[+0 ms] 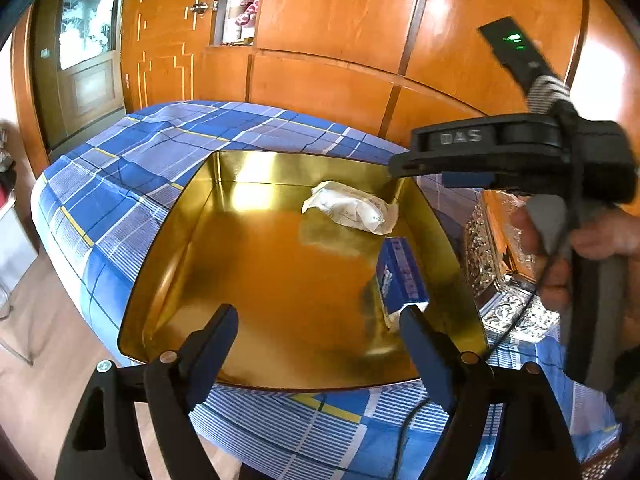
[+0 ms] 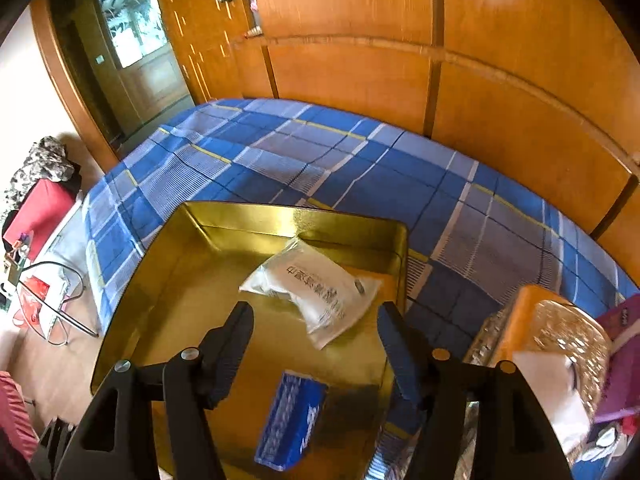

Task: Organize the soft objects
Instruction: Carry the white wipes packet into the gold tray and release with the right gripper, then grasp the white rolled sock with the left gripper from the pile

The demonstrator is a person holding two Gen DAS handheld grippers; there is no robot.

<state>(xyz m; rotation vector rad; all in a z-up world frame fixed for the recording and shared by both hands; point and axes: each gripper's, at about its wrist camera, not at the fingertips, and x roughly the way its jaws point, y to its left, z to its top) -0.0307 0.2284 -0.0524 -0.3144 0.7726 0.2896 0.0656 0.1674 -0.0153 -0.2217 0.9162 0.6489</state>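
Note:
A gold metal tray [image 1: 192,208] [image 2: 160,280] lies on the blue plaid bed. In it are a white soft packet [image 1: 352,207] [image 2: 320,296] at the far right and a blue tissue pack [image 1: 400,276] [image 2: 294,416] nearer on the right. My left gripper [image 1: 320,320] is open and empty over the tray's near edge. My right gripper [image 2: 316,320] is open and empty above the tray; it shows in the left wrist view [image 1: 520,152] at the right, over the tray's far right corner.
The blue plaid bed [image 1: 140,168] [image 2: 320,160] stands against orange wooden wardrobes [image 1: 360,20]. An ornate silver and orange box [image 1: 500,248] [image 2: 552,328] sits right of the tray, with purple packets [image 2: 624,340] beside it. A door [image 2: 132,40] and floor clutter are at the left.

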